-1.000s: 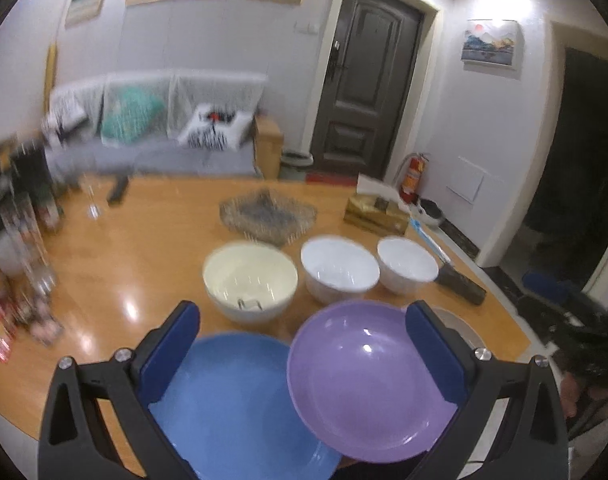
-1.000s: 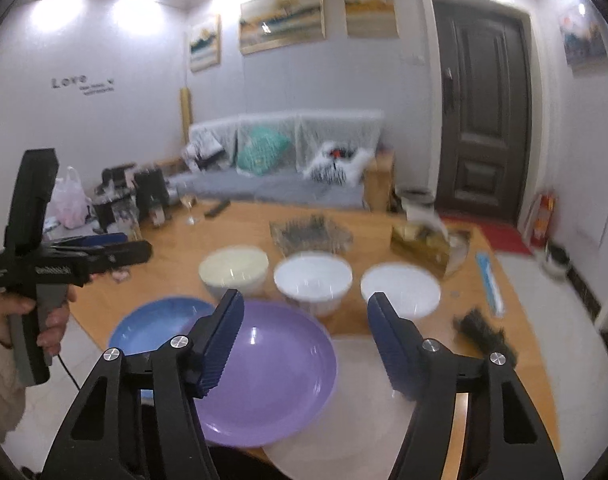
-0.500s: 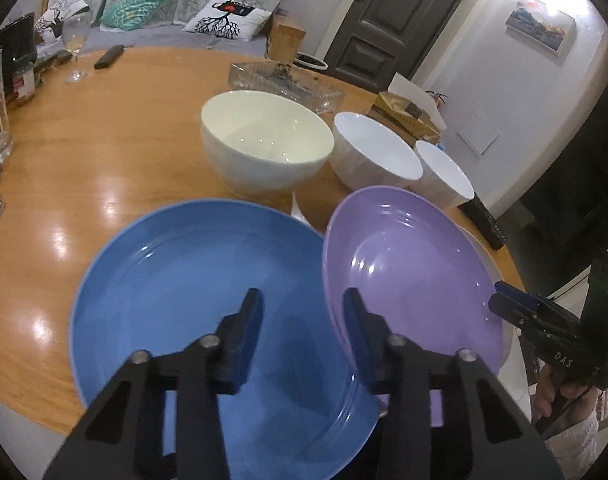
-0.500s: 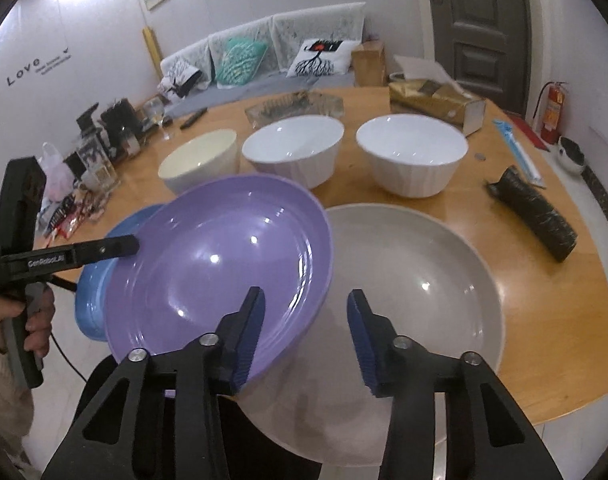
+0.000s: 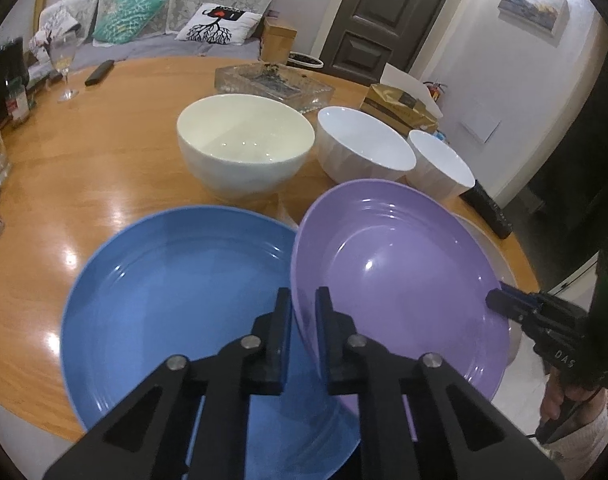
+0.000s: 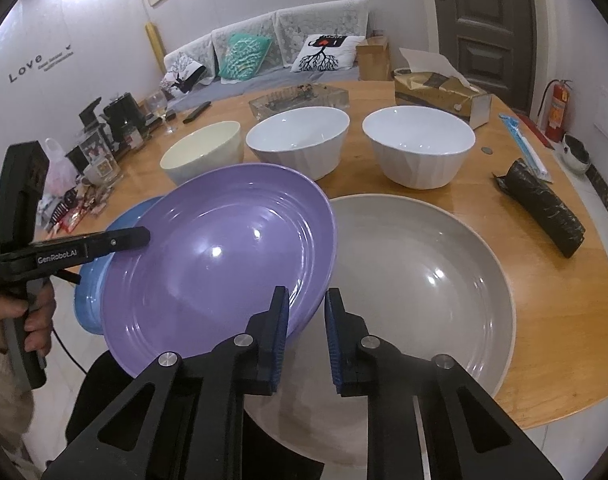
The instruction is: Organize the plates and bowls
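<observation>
Looking along the left gripper (image 5: 304,300), its two black fingers are clamped on the left rim of a purple plate (image 5: 400,276), which tilts up from that edge and spreads ahead and to the right of the fingers. A blue plate (image 5: 176,300) lies flat beneath and to the left of the fingers, partly under the purple one. Beyond the fingertips stand three bowls in a row: a cream bowl (image 5: 244,144) straight ahead, a white bowl (image 5: 364,148) to its right, and a second white bowl (image 5: 440,168) further right. All rest on a round wooden table (image 5: 84,160). At the far right edge, the right gripper (image 5: 504,304) pinches the plate's opposite rim.

Looking along the right gripper (image 6: 306,304), its blue-padded fingers are closed on the near right rim of the purple plate (image 6: 216,264), which fills the space ahead and left of them. A large grey plate (image 6: 424,280) lies flat under and to the right of the fingers. The blue plate (image 6: 92,300) peeks out from under the purple one at far left, where the left gripper (image 6: 144,237), held in a hand (image 6: 20,320), grips the plate's left rim. The three bowls stand beyond the fingertips.
</observation>
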`<state>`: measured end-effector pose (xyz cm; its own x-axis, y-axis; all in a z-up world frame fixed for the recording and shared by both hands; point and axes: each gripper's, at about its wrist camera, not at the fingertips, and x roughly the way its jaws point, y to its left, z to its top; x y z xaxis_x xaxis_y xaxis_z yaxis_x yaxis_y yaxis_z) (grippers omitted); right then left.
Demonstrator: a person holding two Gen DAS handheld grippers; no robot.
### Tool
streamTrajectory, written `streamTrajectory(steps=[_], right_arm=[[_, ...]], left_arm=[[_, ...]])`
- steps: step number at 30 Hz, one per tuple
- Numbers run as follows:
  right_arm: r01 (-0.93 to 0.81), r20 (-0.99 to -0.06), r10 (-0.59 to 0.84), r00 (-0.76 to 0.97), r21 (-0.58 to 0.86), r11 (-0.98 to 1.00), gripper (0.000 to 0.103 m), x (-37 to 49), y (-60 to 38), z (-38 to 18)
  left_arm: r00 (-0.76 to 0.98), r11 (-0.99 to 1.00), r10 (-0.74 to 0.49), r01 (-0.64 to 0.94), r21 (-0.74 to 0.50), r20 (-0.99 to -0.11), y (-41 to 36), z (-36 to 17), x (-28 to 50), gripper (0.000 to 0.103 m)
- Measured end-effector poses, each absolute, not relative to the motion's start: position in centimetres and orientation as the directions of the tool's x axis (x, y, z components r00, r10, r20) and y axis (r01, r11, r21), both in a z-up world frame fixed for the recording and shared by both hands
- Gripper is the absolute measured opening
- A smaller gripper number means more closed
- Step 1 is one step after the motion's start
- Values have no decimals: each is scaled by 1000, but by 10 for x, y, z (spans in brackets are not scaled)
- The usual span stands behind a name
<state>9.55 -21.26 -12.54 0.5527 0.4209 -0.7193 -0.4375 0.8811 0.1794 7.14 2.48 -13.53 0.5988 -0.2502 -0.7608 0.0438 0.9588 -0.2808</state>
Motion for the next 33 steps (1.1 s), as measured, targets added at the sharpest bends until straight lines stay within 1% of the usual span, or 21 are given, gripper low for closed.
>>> streamTrajectory(steps=[8, 12, 17, 23, 33], right_arm=[[-399, -695, 396, 600, 169, 901, 13, 89, -236, -121], [-354, -678, 353, 645, 144, 924, 14, 85, -260, -118], [-306, -673, 289, 681, 97, 947, 14, 81, -287, -119], [-289, -689, 257, 678, 71, 955, 14, 82, -303, -128], [-307, -718, 270, 641, 82, 948, 14, 84, -307, -138]], left_arm=[[607, 970, -233, 89, -226, -760, -9, -114, 67, 9], [594, 967, -255, 141, -214, -763, -37, -108, 74, 9], [562, 967, -251, 176, -183, -788, -73, -114, 88, 9], [528, 977, -182, 190, -93, -829, -103, -127, 100, 10], [507, 981, -129, 192, -35, -852, -111, -134, 106, 10]])
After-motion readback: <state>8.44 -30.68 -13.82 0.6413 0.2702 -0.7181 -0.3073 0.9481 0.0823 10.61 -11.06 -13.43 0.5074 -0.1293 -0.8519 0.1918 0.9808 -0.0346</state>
